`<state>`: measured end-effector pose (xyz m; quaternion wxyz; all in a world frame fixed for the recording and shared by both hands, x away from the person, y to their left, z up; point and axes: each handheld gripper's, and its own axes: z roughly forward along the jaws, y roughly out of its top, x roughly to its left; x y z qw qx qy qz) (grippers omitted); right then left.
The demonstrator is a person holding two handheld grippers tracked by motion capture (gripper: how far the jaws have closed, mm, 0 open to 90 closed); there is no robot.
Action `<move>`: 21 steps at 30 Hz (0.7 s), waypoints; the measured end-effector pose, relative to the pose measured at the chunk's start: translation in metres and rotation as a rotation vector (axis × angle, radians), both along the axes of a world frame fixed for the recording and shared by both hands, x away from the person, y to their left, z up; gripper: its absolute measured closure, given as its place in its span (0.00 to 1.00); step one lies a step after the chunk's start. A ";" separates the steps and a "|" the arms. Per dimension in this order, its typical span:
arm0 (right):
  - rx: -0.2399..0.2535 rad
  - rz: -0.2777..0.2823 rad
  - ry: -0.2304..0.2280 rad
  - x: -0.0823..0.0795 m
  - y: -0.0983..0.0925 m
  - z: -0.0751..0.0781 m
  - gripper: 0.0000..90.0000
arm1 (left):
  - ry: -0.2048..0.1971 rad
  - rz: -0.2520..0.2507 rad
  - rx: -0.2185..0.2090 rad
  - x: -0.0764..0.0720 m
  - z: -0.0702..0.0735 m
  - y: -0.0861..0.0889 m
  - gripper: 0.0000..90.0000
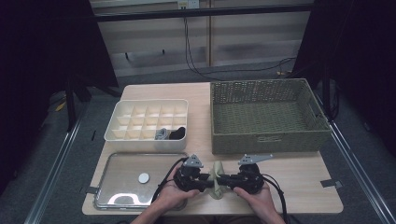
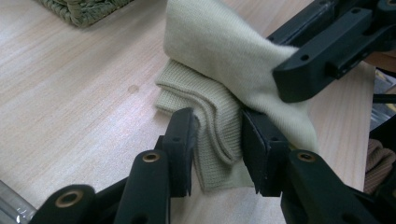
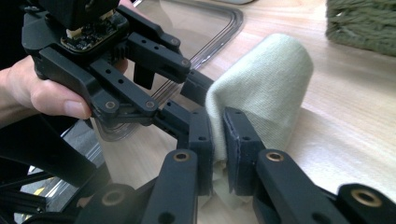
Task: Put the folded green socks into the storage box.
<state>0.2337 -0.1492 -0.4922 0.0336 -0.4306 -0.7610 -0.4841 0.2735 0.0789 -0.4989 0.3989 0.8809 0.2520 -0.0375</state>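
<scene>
Two hand-held grippers are met over a pale green sock [image 1: 217,179] at the desk's [image 1: 299,175] six-o'clock edge in the high view. In the left gripper view, the left hand-held gripper [image 2: 215,140] is pinched on the ribbed cuff. In the right gripper view, the right hand-held gripper [image 3: 218,140] is pressed onto the fabric.

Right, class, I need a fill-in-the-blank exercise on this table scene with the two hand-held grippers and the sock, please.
1. Both hand-held grippers, left and right, grip a pale green ____.
2. The woven basket at the table's far right holds ____.
3. The small white disc lies on the metal ____.
4. The white divided box holds dark and grey items in its ____ row.

Missing words: sock; nothing; tray; nearest
</scene>
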 end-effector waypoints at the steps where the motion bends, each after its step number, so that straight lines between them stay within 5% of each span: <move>1: 0.003 0.007 -0.003 0.000 0.000 0.000 0.91 | -0.002 0.001 0.000 0.000 0.000 0.000 0.71; 10: -0.035 0.018 0.005 -0.002 0.006 -0.005 0.92 | 0.022 0.000 -0.004 0.005 0.001 0.010 0.63; 21: -0.071 0.039 0.006 -0.002 0.015 -0.011 0.92 | 0.024 0.059 -0.123 0.017 0.021 0.019 0.47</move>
